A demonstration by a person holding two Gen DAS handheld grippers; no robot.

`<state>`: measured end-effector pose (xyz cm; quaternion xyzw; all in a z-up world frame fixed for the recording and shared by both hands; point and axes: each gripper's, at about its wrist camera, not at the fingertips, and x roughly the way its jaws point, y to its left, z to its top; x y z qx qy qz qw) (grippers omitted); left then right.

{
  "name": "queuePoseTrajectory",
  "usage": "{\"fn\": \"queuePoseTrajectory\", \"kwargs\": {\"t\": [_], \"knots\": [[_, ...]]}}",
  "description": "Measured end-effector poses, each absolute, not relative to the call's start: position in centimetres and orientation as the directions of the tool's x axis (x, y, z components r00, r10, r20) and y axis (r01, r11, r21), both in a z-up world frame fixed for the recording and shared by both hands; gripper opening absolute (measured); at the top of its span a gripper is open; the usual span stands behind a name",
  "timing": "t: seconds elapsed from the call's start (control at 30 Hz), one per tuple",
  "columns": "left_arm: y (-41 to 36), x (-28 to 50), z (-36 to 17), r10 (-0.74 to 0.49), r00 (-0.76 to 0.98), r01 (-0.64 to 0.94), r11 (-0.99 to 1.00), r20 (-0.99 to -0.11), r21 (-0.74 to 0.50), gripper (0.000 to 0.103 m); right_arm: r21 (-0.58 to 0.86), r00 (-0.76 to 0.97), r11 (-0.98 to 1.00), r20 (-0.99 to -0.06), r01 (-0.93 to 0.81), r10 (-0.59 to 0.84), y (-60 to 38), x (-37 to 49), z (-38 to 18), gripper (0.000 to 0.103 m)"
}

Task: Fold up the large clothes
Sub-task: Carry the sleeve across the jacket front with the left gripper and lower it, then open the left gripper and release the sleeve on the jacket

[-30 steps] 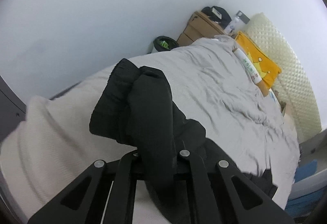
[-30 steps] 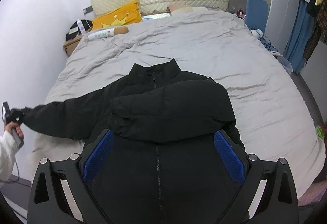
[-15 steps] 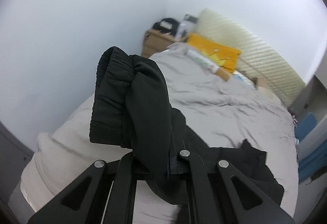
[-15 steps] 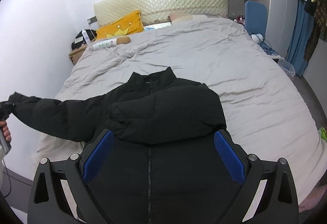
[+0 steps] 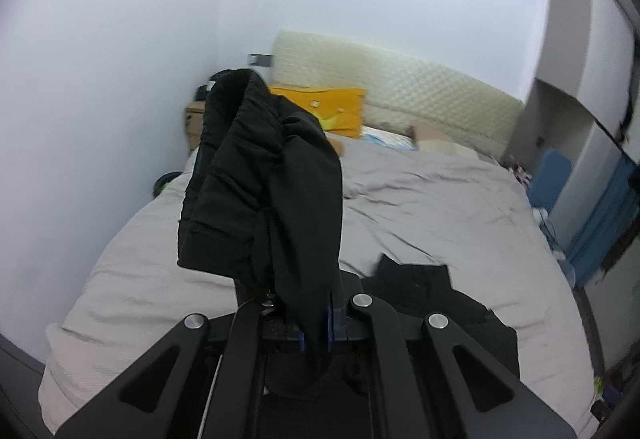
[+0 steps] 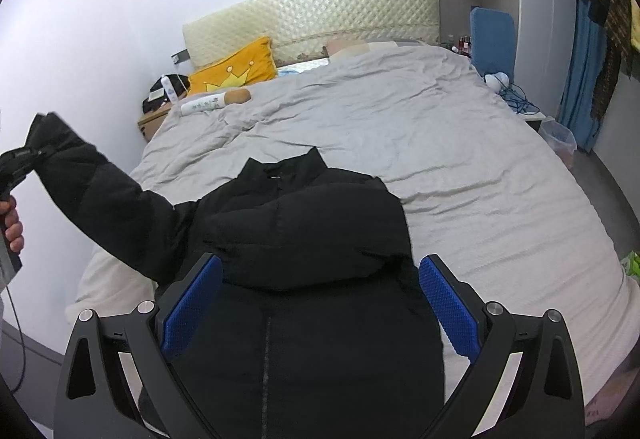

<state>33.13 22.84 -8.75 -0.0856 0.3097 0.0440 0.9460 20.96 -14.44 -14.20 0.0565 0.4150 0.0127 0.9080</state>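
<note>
1 jacket (image 6: 312, 239), 1 pillow (image 6: 236, 69), 2 tools (image 6: 320, 303)

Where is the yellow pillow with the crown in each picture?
Left wrist view: yellow pillow sits above centre, partly hidden behind the lifted black sleeve.
Right wrist view: it sits upper left, on the bed.
Shared landmark: the cream quilted headboard right behind it.

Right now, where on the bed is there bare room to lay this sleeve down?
Bare grey duvet lies right of the black puffer jacket and beyond its collar. The headboard end is crowded: orange crown pillow and white bottle. The left claw holds the sleeve.
</note>
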Motion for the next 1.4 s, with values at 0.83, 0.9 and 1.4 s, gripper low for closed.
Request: {"fn": "queuePoseTrajectory", "kwargs": {"t": [0.83,0.9,1.4], "knots": [[-12.2,35.5,-23.9,-0.180,0.636,0.103,0.984,-0.750,-0.149,0.006,0.082,0.587,0.995,-0.809,0.057,0.033,-31.8,21.3,-18.5,0.099],[-12.7,37.6,-25.7,-0.185,0.613,0.117,0.983,-0.768,-0.144,0.006,0.084,0.580,0.994,-0.814,0.071,0.027,-32.6,21.3,-19.0,0.099],[-17.8,40.4,-35.4,-0.163,0.477,0.162,0.982,-0.864,-0.096,0.020,0.110,0.540,0.989,-0.841,0.103,0.038,-34.3,21.9,-20.7,0.099]]}}
